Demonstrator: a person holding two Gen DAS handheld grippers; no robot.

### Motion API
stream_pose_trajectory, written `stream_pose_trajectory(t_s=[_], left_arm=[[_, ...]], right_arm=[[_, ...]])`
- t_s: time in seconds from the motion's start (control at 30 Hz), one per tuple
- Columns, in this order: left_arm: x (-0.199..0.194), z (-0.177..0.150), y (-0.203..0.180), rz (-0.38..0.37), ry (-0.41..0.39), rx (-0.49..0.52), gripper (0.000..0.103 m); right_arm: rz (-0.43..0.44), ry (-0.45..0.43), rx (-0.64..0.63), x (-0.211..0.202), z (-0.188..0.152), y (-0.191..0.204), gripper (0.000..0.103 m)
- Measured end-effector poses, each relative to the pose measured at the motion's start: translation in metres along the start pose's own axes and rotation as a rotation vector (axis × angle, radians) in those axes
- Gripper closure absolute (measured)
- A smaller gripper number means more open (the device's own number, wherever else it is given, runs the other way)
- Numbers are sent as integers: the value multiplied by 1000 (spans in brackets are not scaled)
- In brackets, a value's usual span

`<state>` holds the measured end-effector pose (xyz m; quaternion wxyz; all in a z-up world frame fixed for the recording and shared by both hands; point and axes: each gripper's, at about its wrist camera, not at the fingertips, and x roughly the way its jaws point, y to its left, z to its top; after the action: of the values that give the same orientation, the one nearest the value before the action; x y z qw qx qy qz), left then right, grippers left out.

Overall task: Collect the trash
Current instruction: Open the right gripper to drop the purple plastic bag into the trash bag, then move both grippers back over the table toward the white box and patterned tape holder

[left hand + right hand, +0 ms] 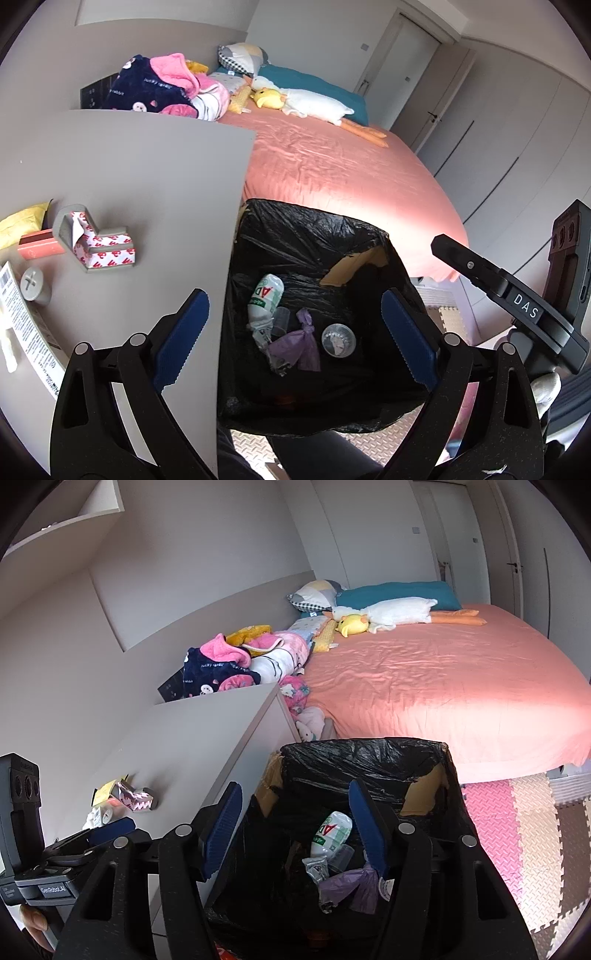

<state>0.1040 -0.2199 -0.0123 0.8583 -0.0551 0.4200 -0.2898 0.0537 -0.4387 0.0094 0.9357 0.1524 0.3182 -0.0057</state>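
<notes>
Blue-padded jaws of the left hand-held gripper [295, 339] gape wide and empty over the black-lined bin [314, 229] — the right hand-held gripper [295, 834] hangs about half open, also bare. Bottle [265, 300], purple wrapper [297, 347] and round lid [338, 339] are already in. Scraps [103, 245] wait on the desk [147, 177] — swing left, come down level, pinch the taped piece squarely.
</notes>
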Motion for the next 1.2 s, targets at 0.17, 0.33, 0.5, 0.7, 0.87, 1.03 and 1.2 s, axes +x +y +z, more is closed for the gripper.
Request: stream_pose_trajectory(t_s=[0.17, 0.33, 0.5, 0.7, 0.87, 1.03, 1.2], left_arm=[[-13, -3, 18, 60, -16, -29, 12], [-25, -9, 35, 107, -24, -46, 12], [-37, -14, 55, 149, -33, -80, 12], [-47, -24, 81, 198, -36, -130, 12], [-54, -32, 105, 264, -40, -189, 11], [-56, -39, 125, 312, -38, -248, 12], [-48, -40, 136, 340, -5, -272, 19]], right_arm=[[27, 12, -23, 8, -2, 17, 41], [59, 38, -41, 19, -6, 34, 41], [94, 59, -65, 28, -10, 53, 40], [129, 87, -92, 40, -16, 75, 39], [154, 113, -123, 51, -21, 93, 39], [172, 136, -139, 60, -25, 103, 39], [184, 158, -155, 71, -28, 111, 39]])
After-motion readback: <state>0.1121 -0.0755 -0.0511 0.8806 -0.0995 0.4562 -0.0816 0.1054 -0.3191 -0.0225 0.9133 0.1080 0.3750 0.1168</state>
